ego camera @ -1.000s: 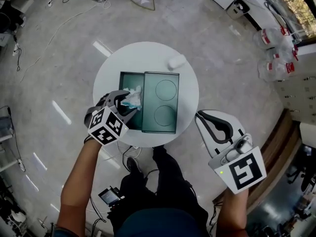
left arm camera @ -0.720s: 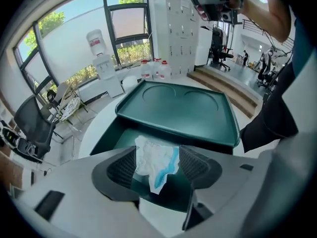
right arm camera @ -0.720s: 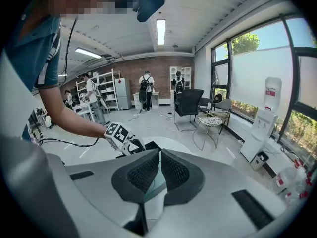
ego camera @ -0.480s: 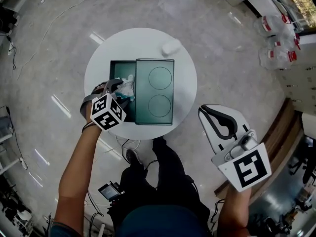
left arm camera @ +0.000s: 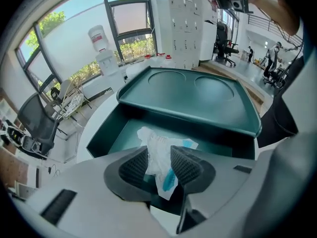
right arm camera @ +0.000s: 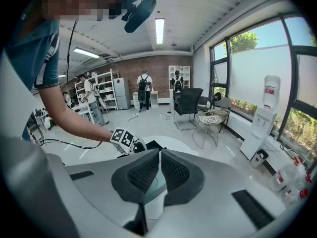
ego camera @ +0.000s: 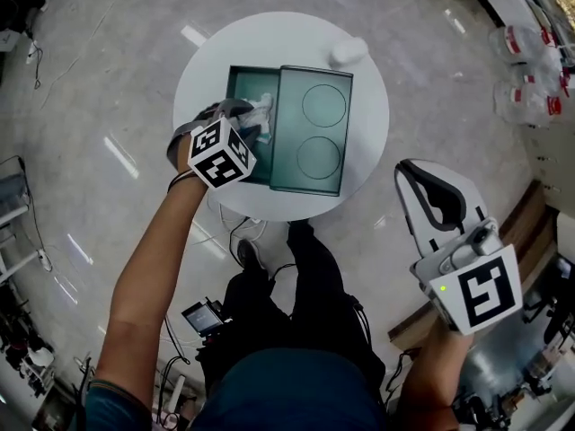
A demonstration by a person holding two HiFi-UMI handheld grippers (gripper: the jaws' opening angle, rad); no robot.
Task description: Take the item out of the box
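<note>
Left tool: the left tool has both ribbed pads pinched on a crumpled white-and-blue packet. The jaws have just been closing and now sit roughly half apart, with the packet filling the gap.

Packet spot: it's down in the open end of the dark green rectangular box. Its white end pokes out past the pads and the blue end hangs on the near side.

Right tool: the right tool has its pads drawn in to a thin slit with nothing in it. It's held off the right side of the counter, well apart from the box.

Only the left gripper view: the pinch itself. From the head view, the left tool's marker cube covers most of it.

Only the head view: the whole layout. There's a round white counter and a flat dark green lid with two round dents, slid across so only the box's left end is open. A small white rounded lump sits on the counter at the lid's far right corner.

Only the right gripper view: the person's left arm and marker cube seen side-on, reaching over the counter.

Vs a second ago: the cube was out over the counter's edge and now overlaps the box's left rim. The left jaws are narrower. The right tool is still off to the side, and the lid and lump haven't budged.
</note>
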